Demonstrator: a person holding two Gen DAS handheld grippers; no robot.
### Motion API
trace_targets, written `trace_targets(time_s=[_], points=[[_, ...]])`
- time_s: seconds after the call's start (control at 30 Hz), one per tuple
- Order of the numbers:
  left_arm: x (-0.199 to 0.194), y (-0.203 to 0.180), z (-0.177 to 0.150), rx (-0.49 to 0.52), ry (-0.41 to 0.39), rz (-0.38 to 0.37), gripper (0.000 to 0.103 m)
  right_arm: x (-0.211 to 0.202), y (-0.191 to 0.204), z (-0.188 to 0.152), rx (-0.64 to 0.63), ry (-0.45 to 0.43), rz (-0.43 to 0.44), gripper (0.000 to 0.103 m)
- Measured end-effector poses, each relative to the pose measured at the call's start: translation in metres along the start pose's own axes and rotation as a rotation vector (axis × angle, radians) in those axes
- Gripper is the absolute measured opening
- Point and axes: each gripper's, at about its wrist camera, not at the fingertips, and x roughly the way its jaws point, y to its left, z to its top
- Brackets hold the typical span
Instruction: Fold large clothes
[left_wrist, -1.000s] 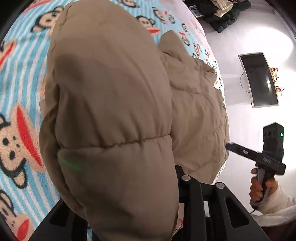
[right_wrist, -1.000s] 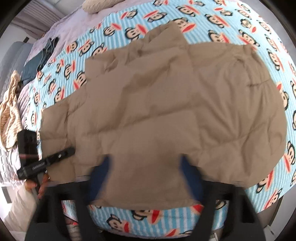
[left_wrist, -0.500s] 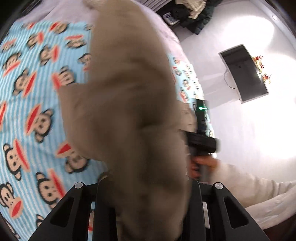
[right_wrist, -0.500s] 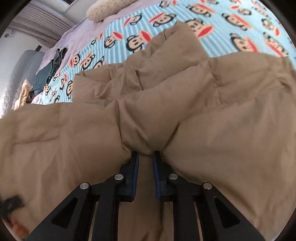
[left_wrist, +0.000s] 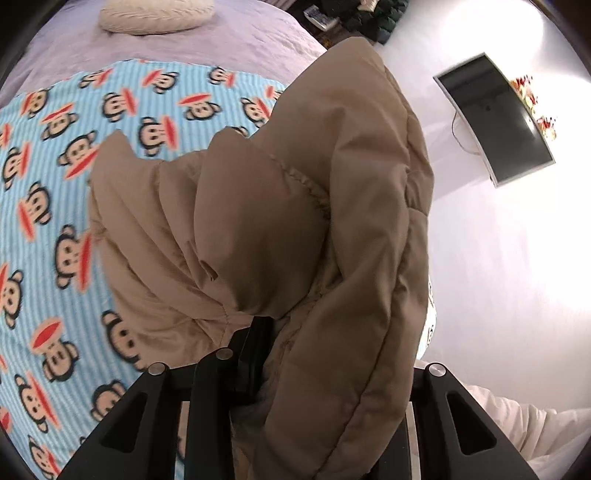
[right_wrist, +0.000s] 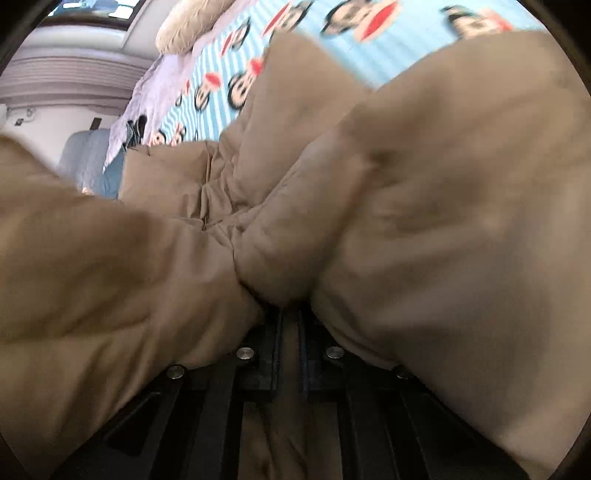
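Note:
A large tan quilted puffer jacket (left_wrist: 295, 221) lies on a bed with a light blue monkey-print blanket (left_wrist: 55, 166). My left gripper (left_wrist: 273, 332) is shut on a fold of the jacket, which drapes over its right finger and hides it. My right gripper (right_wrist: 290, 314) is shut on a bunched edge of the same jacket (right_wrist: 424, 221), which bulges on both sides of the fingers (right_wrist: 269, 343) and fills most of that view.
A cream pillow (left_wrist: 155, 16) lies at the head of the bed on a lilac sheet (left_wrist: 240, 40). A dark monitor (left_wrist: 495, 118) and dark clothes (left_wrist: 369, 18) lie on the white floor beside the bed. A grey-blue seat (right_wrist: 88, 162) stands past the bed.
My right gripper came in, shut on the jacket's edge and lifted it. My left gripper has carried its fold across, away from the blanket's near part; the jacket is bunched between both.

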Motion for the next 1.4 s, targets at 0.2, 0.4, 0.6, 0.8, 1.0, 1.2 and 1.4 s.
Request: trace_targets(time_s=[0.2,0.4,0.6,0.8,1.0,1.2,1.4], points=[[0.059,-0.029,0.009,0.028,0.095,0.005,0.038,-0.093,-0.057,-0.033,0.075,-0.134,-0.021,0.011],[0.13,-0.047,0.021,0.039,0.149,-0.14,0.072,-0.144,-0.109,-0.079,0.191,-0.213,-0.086,0.012],[0.178,-0.048,0.033,-0.02,0.167,-0.188,0.074,-0.179,-0.12,-0.125,0.207,-0.247,-0.128,0.059],[0.199,-0.063,0.039,0.031,0.186,-0.112,0.074,-0.217,-0.103,-0.167,0.123,-0.278,0.019,0.068],[0.199,-0.069,0.043,0.075,0.183,-0.03,0.074,-0.2,-0.075,-0.153,0.096,-0.265,0.105,0.071],[0.119,-0.071,0.054,0.177,-0.088,0.116,0.074,-0.167,-0.076,-0.129,0.128,-0.217,-0.19,0.013],[0.066,0.008,0.063,0.088,-0.223,0.399,0.074,-0.161,-0.096,-0.137,0.17,-0.192,-0.219,0.013]])
